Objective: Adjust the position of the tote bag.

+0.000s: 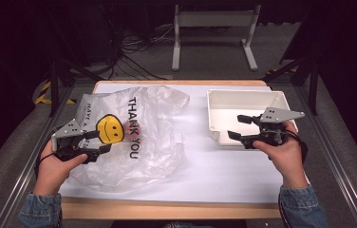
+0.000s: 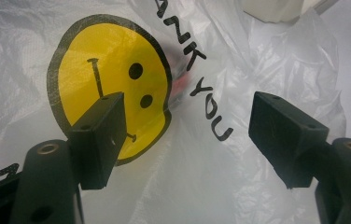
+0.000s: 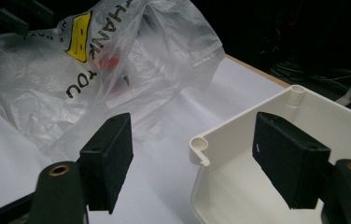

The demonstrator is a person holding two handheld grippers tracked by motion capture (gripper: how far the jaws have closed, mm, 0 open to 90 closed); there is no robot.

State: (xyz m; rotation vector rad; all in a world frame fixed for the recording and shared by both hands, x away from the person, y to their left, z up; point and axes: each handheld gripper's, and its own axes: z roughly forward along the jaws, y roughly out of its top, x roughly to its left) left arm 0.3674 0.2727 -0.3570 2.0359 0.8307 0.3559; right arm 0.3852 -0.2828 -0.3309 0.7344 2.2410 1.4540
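From above, left of the white tray [image 1: 281,102], your left gripper [image 1: 98,141] hung spread over the plastic bag [image 1: 143,142], ready to pinch it. Along its jaws, the smiley print [image 2: 108,84] lay behind. Your right gripper [image 3: 192,158] straddled the tray's wall, spread, probably to steady it.

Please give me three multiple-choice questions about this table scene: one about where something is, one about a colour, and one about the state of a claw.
1. Where is the white tray?
A. on the right side of the table
B. under the bag
C. on the floor

2. What colour is the smiley on the bag?
A. green
B. yellow
C. blue

3. How is the left claw?
A. shut on the bag
B. shut on the tray
C. open over the bag

Answers:
1 A, the high view shows it right of the bag.
2 B, the face print is yellow with black outline.
3 C, its pads stand apart, pinching nothing.
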